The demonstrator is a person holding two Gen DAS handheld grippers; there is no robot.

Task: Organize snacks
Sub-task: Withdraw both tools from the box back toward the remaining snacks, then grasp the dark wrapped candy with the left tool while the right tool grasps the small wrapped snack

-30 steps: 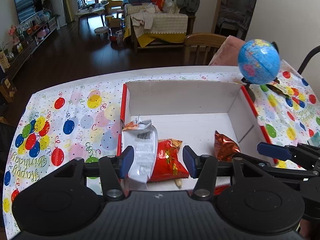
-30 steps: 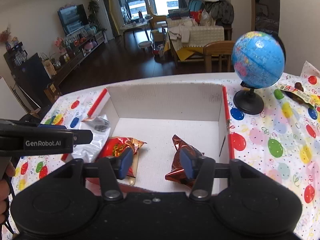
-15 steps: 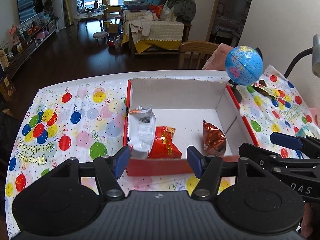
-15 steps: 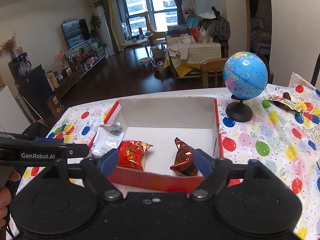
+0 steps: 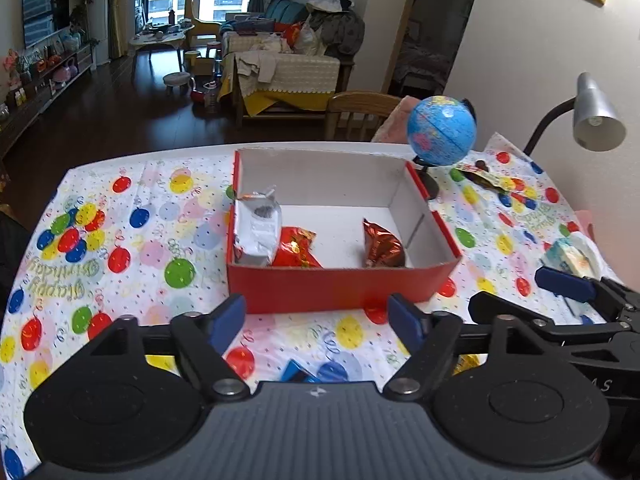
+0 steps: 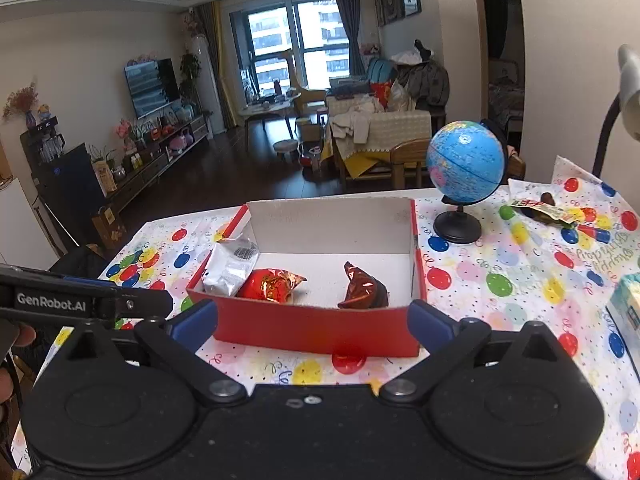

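Note:
A red box (image 5: 340, 286) (image 6: 312, 326) with a white inside stands on the balloon tablecloth. In it lie a silver packet (image 5: 256, 232) (image 6: 230, 268) against the left wall, a red packet (image 5: 296, 248) (image 6: 270, 286) beside it and a brown foil packet (image 5: 382, 246) (image 6: 364, 288) to the right. My left gripper (image 5: 318, 322) is open and empty, in front of the box. My right gripper (image 6: 314, 322) is open and empty, also in front of the box. A brown snack bar (image 5: 486, 178) (image 6: 540, 210) lies at the far right.
A blue globe (image 5: 442, 130) (image 6: 464, 164) stands right of the box. A desk lamp (image 5: 592, 116) leans over the right edge. A light blue pack (image 5: 572, 258) (image 6: 628, 308) lies at the right. A blue wrapper (image 5: 298, 372) lies just under my left gripper.
Both grippers have pulled back and up out of the box, toward the table's near side. Both have opened wider. The three packets stay in the box.

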